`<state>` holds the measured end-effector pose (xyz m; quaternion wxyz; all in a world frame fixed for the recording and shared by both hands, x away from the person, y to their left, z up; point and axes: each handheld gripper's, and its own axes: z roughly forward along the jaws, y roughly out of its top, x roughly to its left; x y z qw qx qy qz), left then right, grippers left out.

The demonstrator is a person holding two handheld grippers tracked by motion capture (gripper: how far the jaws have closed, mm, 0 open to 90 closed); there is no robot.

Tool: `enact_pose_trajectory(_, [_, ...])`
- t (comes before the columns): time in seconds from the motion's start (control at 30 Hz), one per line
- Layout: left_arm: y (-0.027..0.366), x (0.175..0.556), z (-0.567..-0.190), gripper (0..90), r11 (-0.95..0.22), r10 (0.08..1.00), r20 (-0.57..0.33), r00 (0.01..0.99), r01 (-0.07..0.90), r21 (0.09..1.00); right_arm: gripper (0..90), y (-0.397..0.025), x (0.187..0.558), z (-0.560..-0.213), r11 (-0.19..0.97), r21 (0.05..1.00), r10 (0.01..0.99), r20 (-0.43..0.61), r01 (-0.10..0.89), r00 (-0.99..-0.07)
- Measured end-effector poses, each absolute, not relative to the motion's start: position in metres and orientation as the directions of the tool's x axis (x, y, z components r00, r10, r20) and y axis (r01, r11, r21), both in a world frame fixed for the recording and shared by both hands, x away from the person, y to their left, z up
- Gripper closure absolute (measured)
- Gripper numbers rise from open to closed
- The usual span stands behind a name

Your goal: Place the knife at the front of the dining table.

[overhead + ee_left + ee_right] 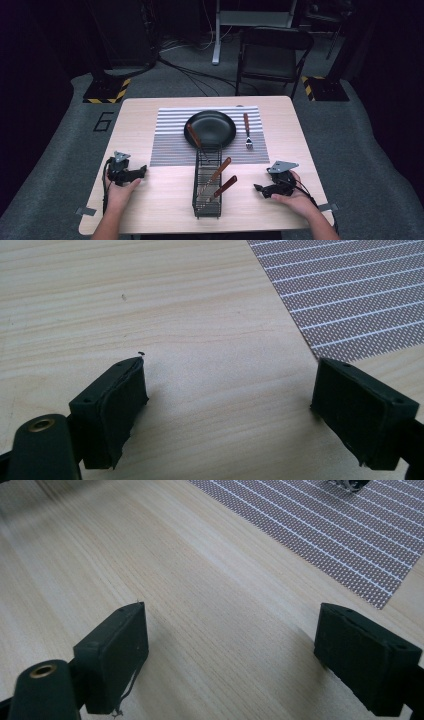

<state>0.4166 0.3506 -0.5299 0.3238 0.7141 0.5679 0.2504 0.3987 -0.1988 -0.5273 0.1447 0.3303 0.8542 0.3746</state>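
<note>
High view: a black wire basket [206, 182] stands on the wooden table [150, 195] between the two grippers, its long side running away from the person and its far end overlapping the near edge of the striped placemat [170, 135]. Three wooden-handled utensils lean in it — one [194, 136] tilts back over the black plate [210, 128], two more [220, 170] [226, 186] slant up to the right. A wooden-handled fork [247, 131] lies flat on the placemat just right of the plate.

Left gripper [126, 172] rests on the table left of the basket, well apart from it; its own view shows the jaws spread wide over bare wood. Right gripper [272, 187] sits right of the basket — jaws likewise wide apart, nothing between them.
</note>
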Motion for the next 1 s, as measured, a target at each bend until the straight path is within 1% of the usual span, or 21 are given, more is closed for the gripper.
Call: enact_pose_trajectory(1.0, [0.3498, 0.4166, -0.5299, 15.2, -0.135, 0.976, -0.013, 0.219, 0.649, 0.749, 13.2, -0.1995, 0.3981, -0.5272, 0.505, 0.734, 0.667, 0.003, 0.455, -0.745])
